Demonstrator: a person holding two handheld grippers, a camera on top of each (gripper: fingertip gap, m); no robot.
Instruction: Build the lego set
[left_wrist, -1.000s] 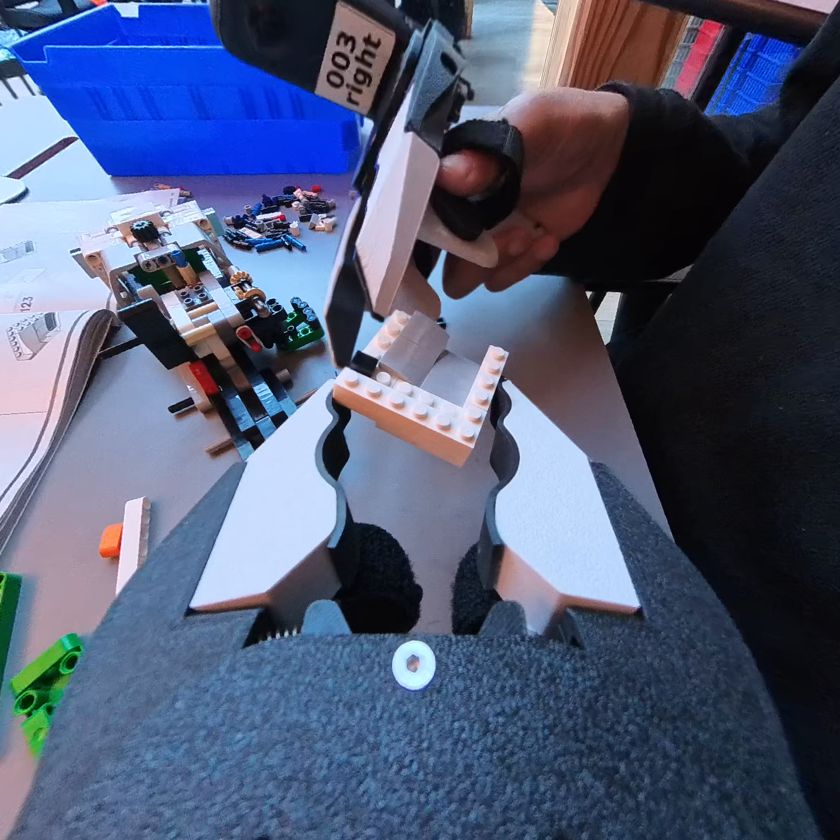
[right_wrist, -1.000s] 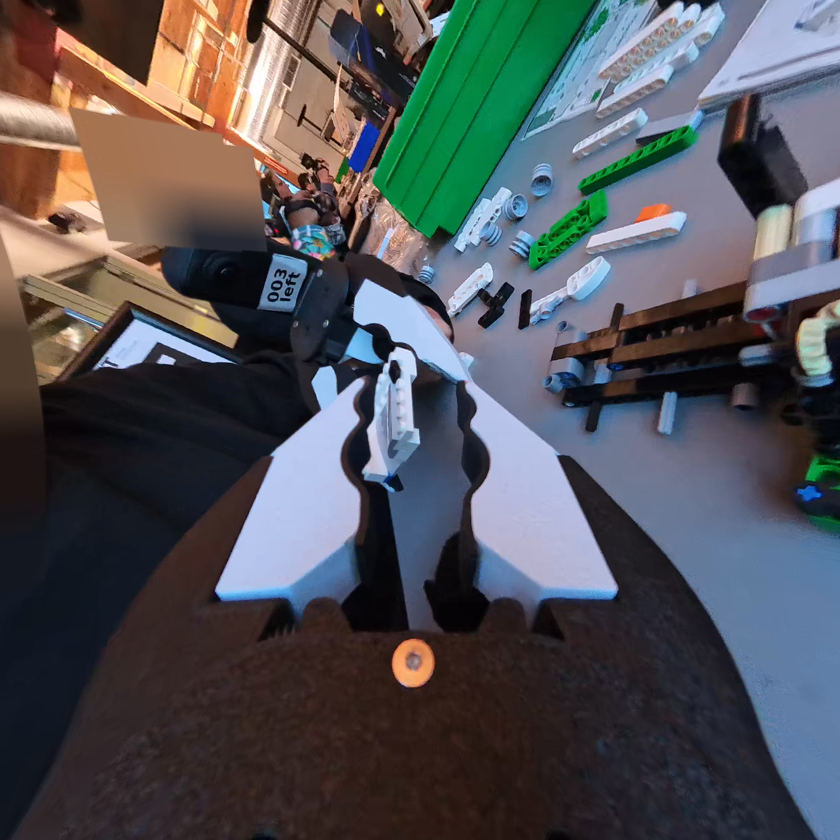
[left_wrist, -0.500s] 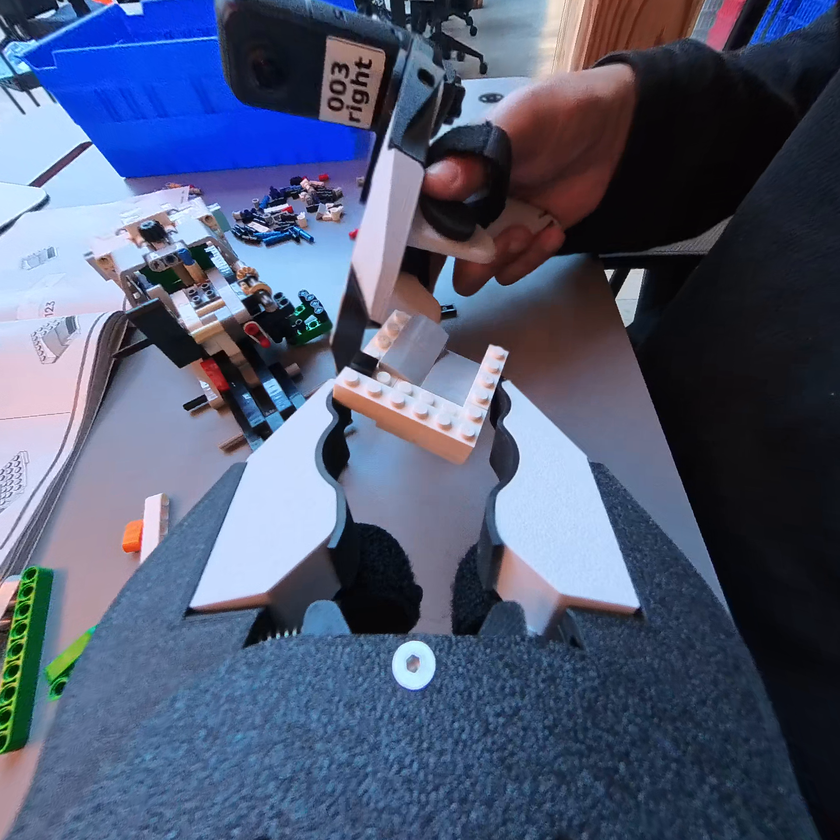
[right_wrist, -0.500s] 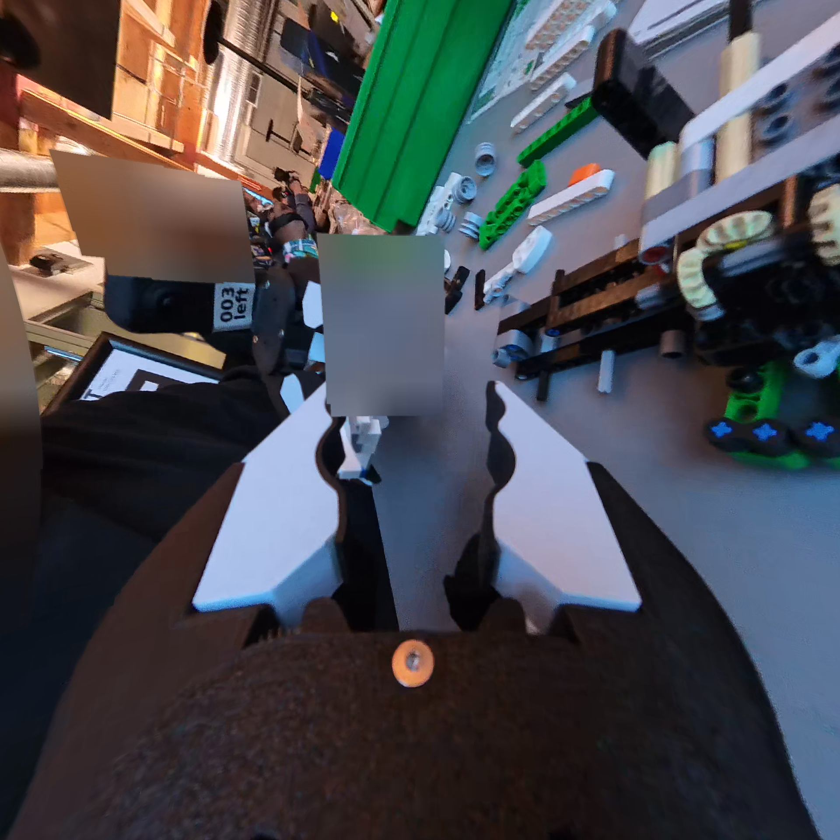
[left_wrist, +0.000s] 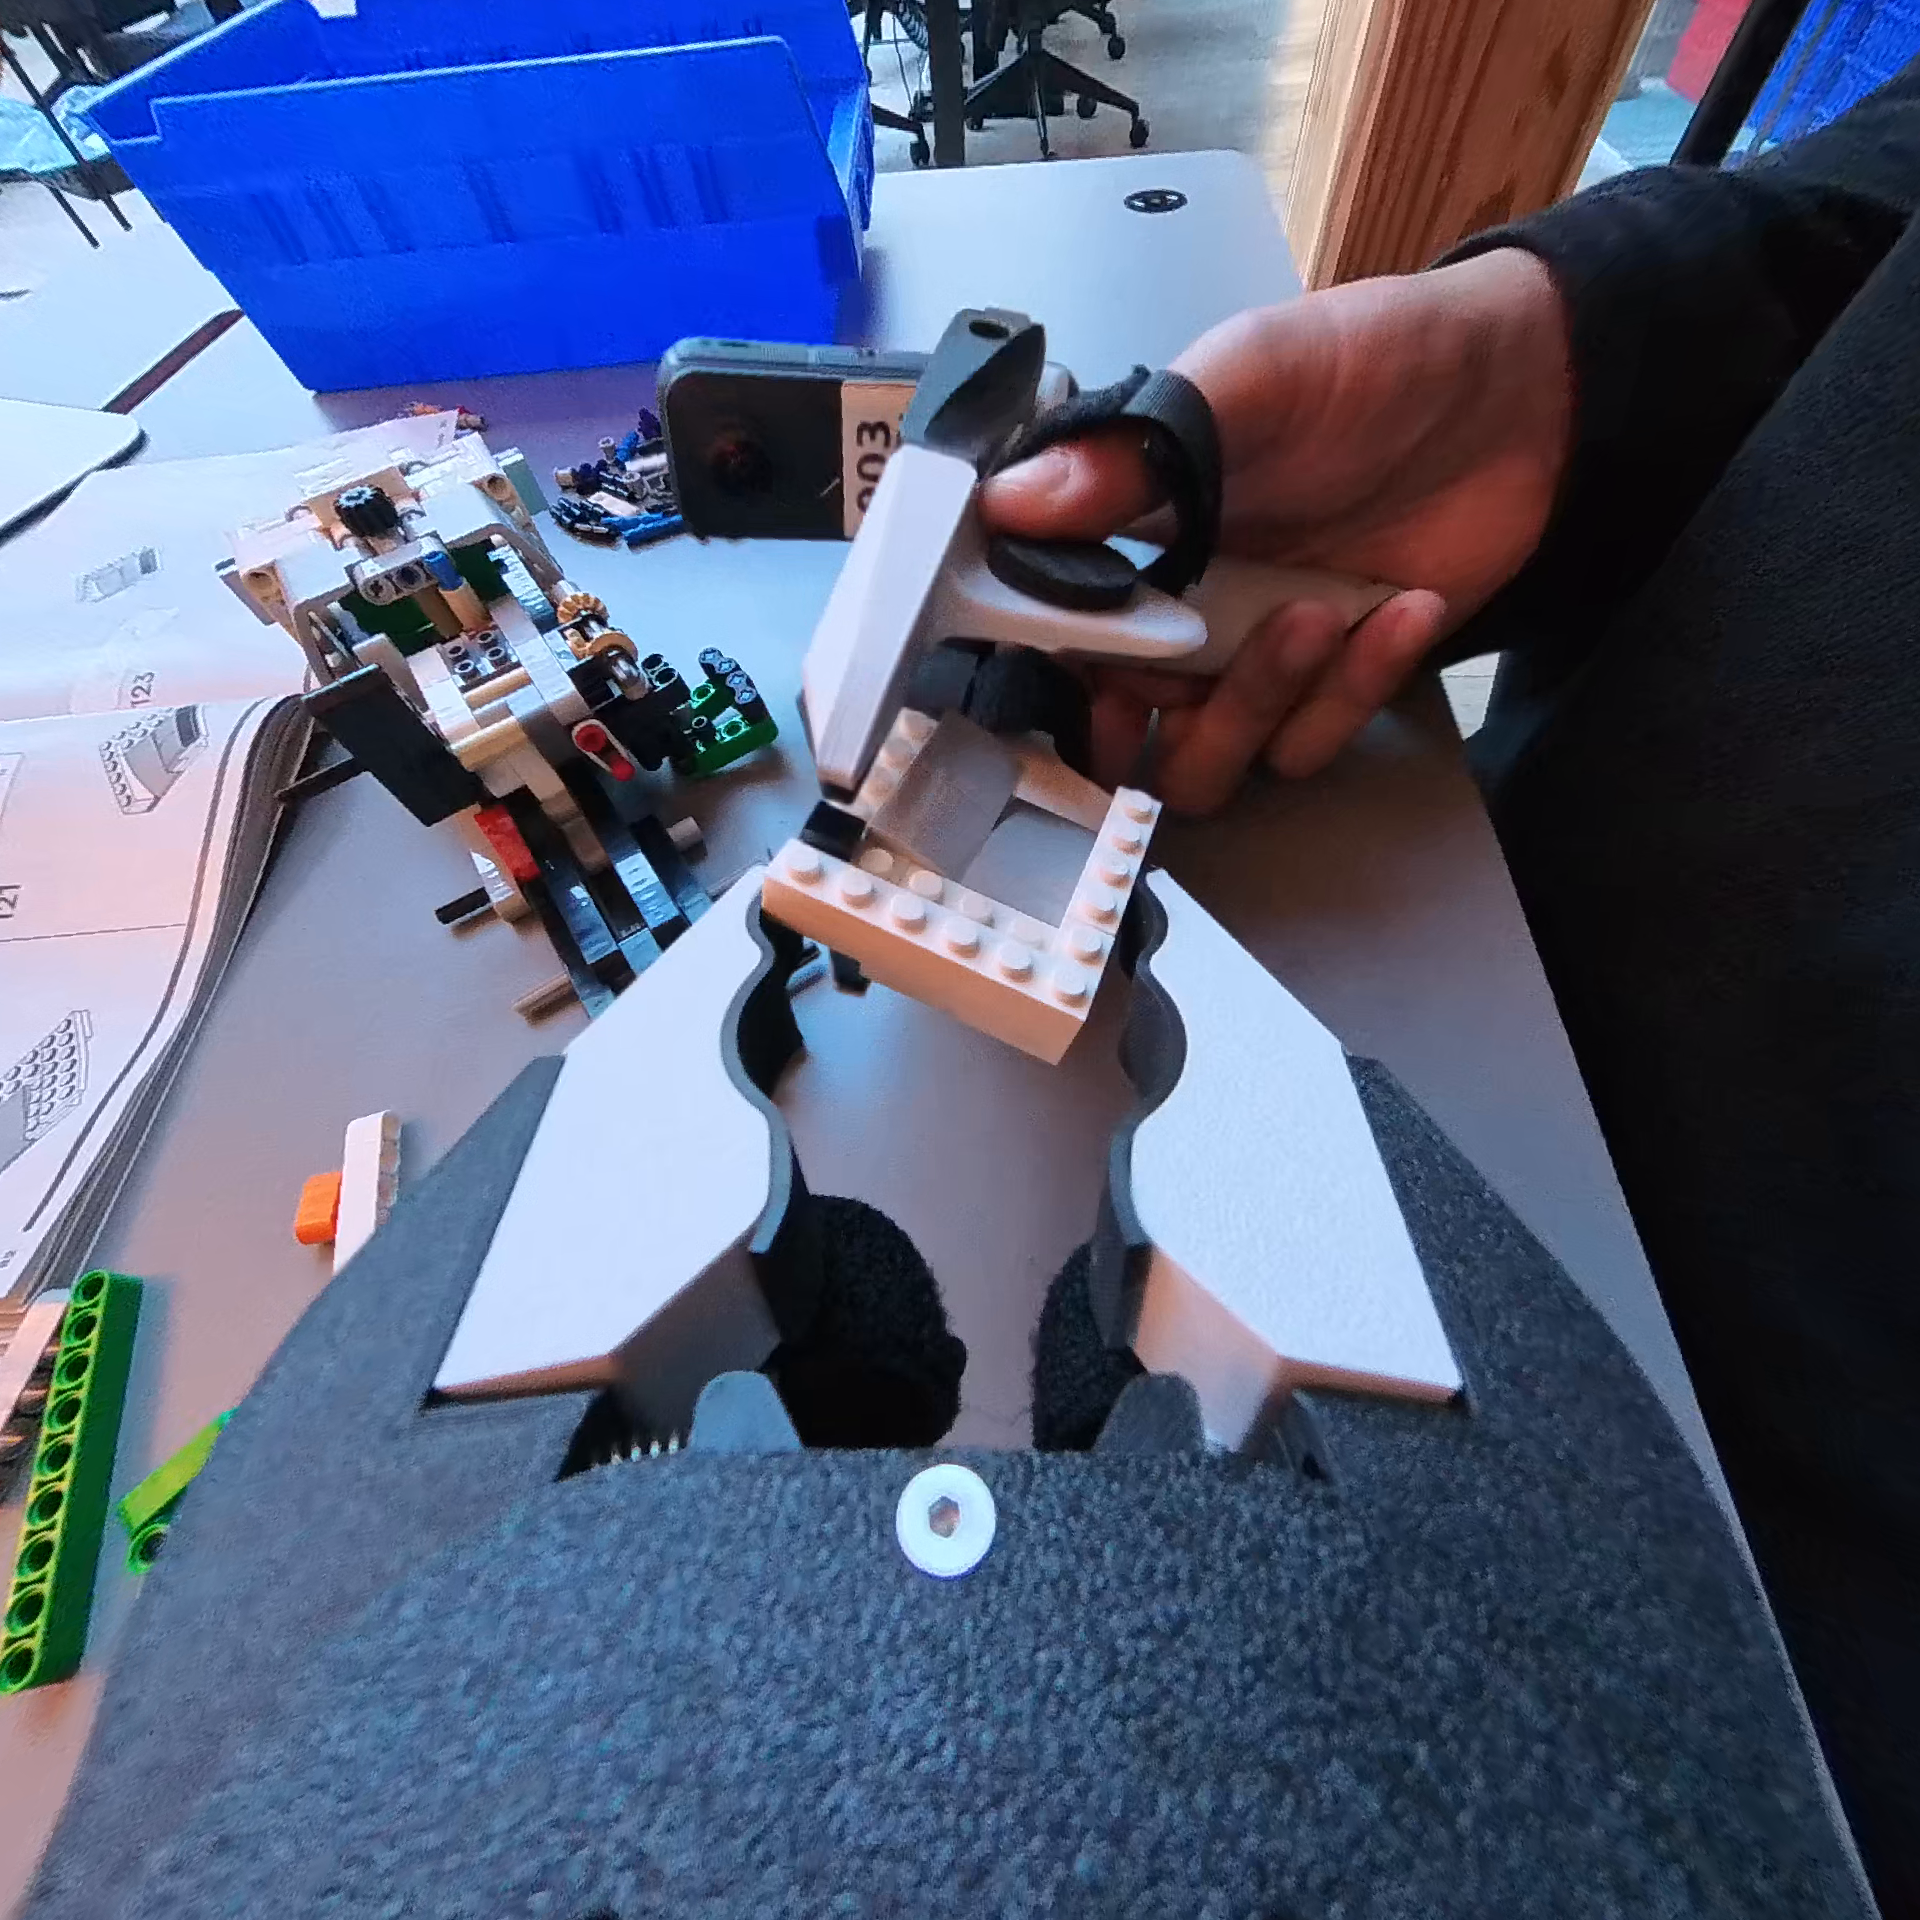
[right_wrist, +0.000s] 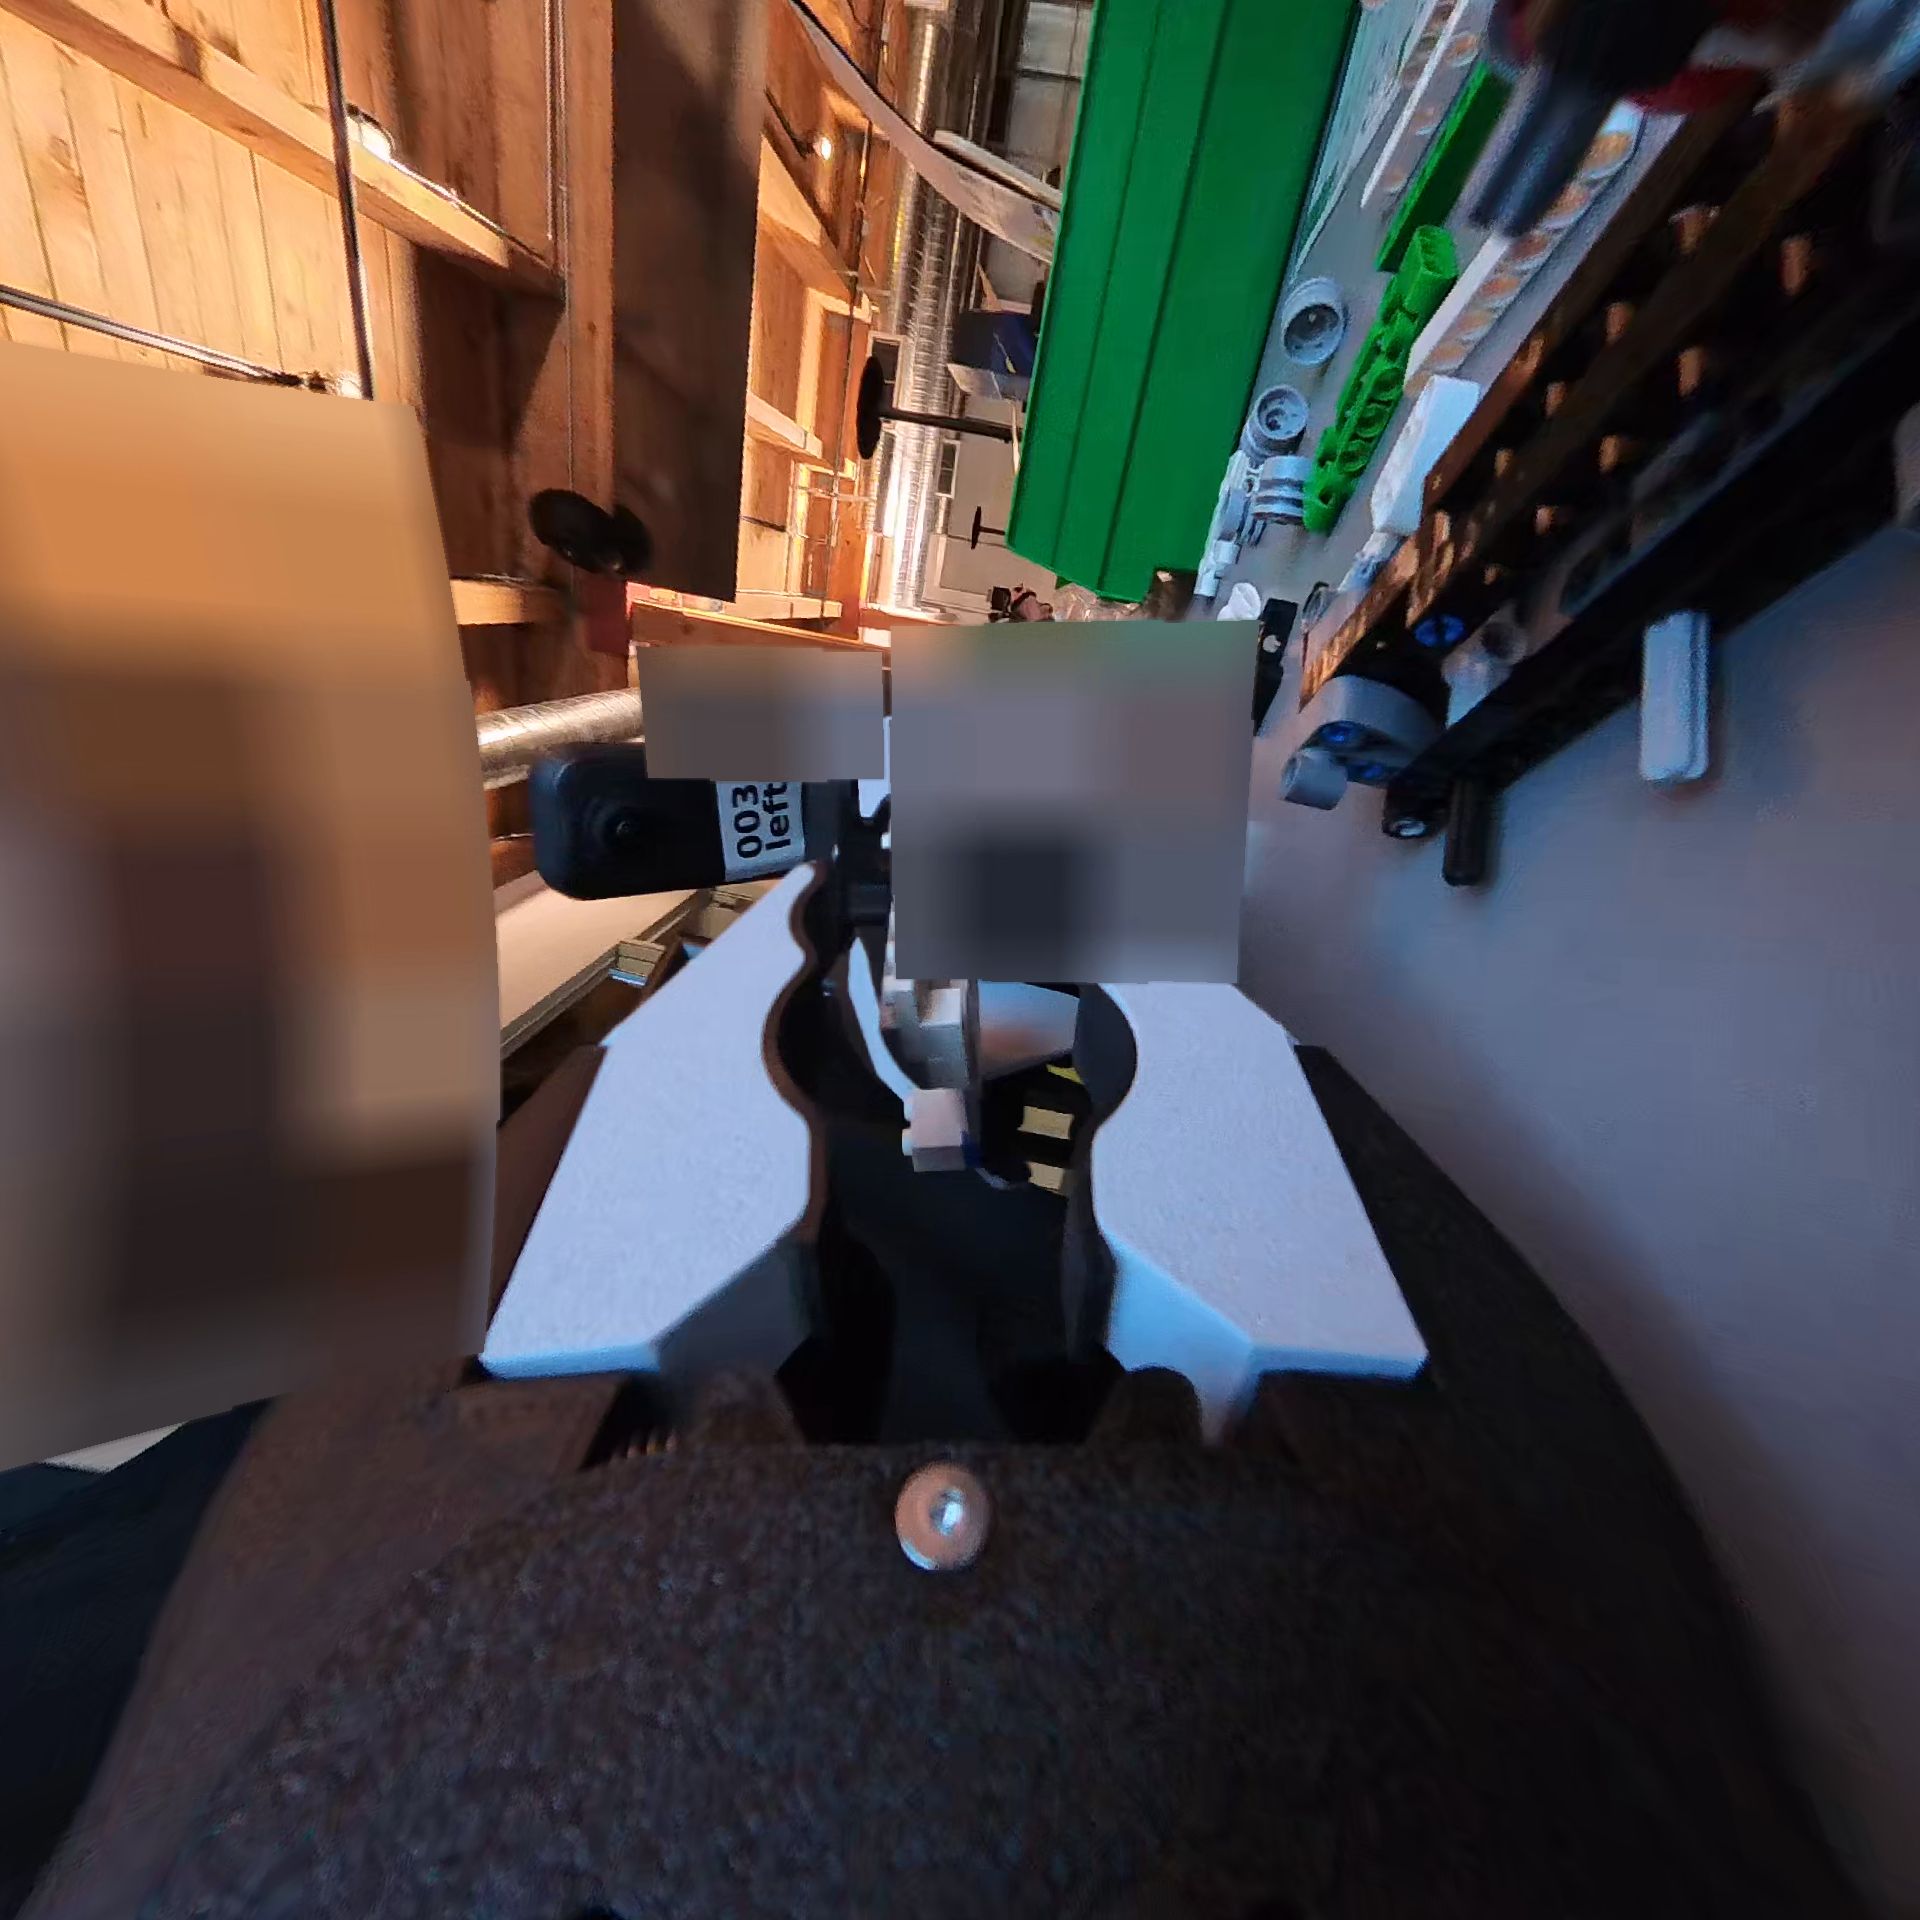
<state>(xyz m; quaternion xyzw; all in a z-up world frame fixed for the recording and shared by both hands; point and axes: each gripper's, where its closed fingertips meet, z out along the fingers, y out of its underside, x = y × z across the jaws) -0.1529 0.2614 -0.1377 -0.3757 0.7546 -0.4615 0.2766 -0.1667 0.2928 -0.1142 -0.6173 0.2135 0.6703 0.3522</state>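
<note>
My left gripper (left_wrist: 956, 914) is shut on a white brick frame (left_wrist: 935, 940), a U-shaped run of studded bricks with grey sloped pieces inside, held tilted above the grey table (left_wrist: 1299, 914). My right gripper (left_wrist: 857, 774), held by a hand (left_wrist: 1351, 499), reaches down from above onto the frame's far left corner. In the right wrist view the right gripper (right_wrist: 951, 1049) has its jaws apart, with the end of the white frame (right_wrist: 935, 1127) between them, closer to the left finger. A blur patch hides the fingertips there.
A partly built grey, black and green model (left_wrist: 488, 665) stands left of the frame, beside an open instruction booklet (left_wrist: 104, 831). A blue bin (left_wrist: 499, 197) is at the back. A green beam (left_wrist: 68, 1475), a white beam (left_wrist: 364, 1184) and small loose parts (left_wrist: 613, 488) lie around. Less than 4 cm separates the two grippers' tips. The green beam (left_wrist: 68, 1475) is about equally far from each gripper, around 15 cm.
The right gripper has swung down and rolled over, closing in on the frame's far corner. The left gripper has kept its hold on the frame, and the view has shifted slightly.
</note>
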